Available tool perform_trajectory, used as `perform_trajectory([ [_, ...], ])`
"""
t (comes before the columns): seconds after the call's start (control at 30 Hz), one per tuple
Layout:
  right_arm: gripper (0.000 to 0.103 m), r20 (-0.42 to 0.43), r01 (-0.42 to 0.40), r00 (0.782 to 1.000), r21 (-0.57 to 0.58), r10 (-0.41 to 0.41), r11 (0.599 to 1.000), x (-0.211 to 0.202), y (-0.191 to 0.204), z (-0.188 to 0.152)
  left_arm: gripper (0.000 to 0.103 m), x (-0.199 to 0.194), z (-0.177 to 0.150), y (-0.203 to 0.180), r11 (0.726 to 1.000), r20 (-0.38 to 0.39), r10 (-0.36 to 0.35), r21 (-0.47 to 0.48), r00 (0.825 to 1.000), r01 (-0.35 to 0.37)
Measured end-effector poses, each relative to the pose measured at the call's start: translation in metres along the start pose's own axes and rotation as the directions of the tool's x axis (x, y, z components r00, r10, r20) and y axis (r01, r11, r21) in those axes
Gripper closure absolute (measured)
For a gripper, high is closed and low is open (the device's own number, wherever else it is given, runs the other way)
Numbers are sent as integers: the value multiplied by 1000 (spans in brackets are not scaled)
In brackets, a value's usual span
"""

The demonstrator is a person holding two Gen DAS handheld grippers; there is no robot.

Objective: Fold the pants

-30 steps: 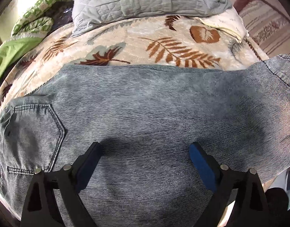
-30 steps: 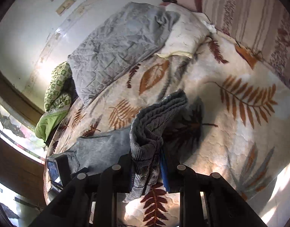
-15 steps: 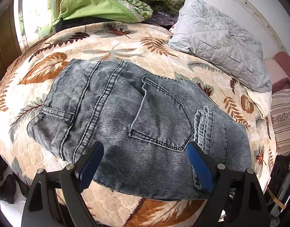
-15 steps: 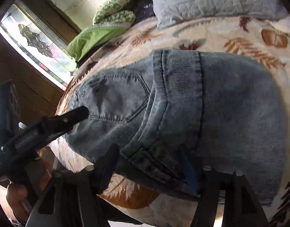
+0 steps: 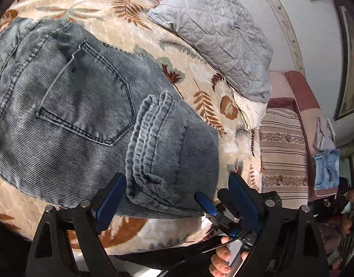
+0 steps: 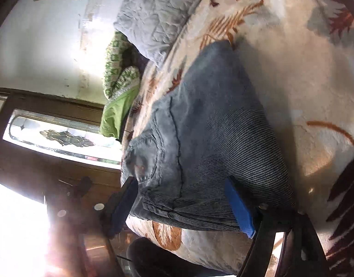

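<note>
The jeans (image 5: 89, 106) lie folded on the bed (image 5: 225, 87), hems stacked at 5 o'clock. Left tool (image 5: 177, 198) hangs wide open, empty. Right tool (image 6: 184, 205) has just been opening, letting the fold go. Best next: press the stack flat, squaring the edges.

A cream blanket (image 5: 135, 34) with brown and grey leaf prints covers the bed, and a grey quilted pillow (image 5: 214, 32) lies on it at the far side, over a white pillow (image 5: 253, 110). In the right wrist view a green patterned cushion (image 6: 119, 69) and a plain green cloth (image 6: 114, 115) lie left of the grey pillow, by a dark wooden window (image 6: 59, 136). To the right in the left wrist view stands a striped sofa (image 5: 283, 157) with folded clothes (image 5: 325, 161) on its far edge.
</note>
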State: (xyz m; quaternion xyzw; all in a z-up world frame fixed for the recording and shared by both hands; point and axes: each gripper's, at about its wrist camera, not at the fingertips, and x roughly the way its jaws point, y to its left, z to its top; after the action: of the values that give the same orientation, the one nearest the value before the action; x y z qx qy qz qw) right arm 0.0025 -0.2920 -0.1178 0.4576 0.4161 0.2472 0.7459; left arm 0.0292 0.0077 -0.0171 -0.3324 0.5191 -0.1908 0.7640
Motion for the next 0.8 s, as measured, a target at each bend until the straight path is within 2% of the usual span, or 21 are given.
perform_trajectory([
  [0.13, 23, -5, -14, 1000, -4, 14, 1000, -4, 1, 1, 13, 8, -3, -11, 999, -43, -41, -33, 998, 40],
  [0.37, 23, 7, -54, 999, -2, 54, 999, 1, -5, 0, 14, 32, -1, 0, 992, -81, 77, -93, 994, -84],
  [0.43, 23, 6, -56, 998, -7, 56, 998, 3, -4, 0, 14, 35, 0, -1, 991, -87, 85, -95, 993, -93],
  [0.6, 23, 2, -56, 998, -14, 56, 998, 3, -3, 0, 15, 26, 3, -18, 993, -27, 116, -27, 993, -117],
  [0.63, 23, 1, -57, 998, -14, 57, 998, 3, -3, 0, 15, 29, 4, -19, 990, -32, 137, -18, 990, -138],
  [0.73, 23, 1, -60, 998, -13, 60, 998, 2, -4, 0, 15, 46, 3, -7, 982, -112, 170, -64, 979, -178],
  [0.8, 23, 0, -64, 998, -12, 64, 998, 2, -5, -1, 19, 45, 2, -4, 982, -103, 167, -68, 981, -174],
])
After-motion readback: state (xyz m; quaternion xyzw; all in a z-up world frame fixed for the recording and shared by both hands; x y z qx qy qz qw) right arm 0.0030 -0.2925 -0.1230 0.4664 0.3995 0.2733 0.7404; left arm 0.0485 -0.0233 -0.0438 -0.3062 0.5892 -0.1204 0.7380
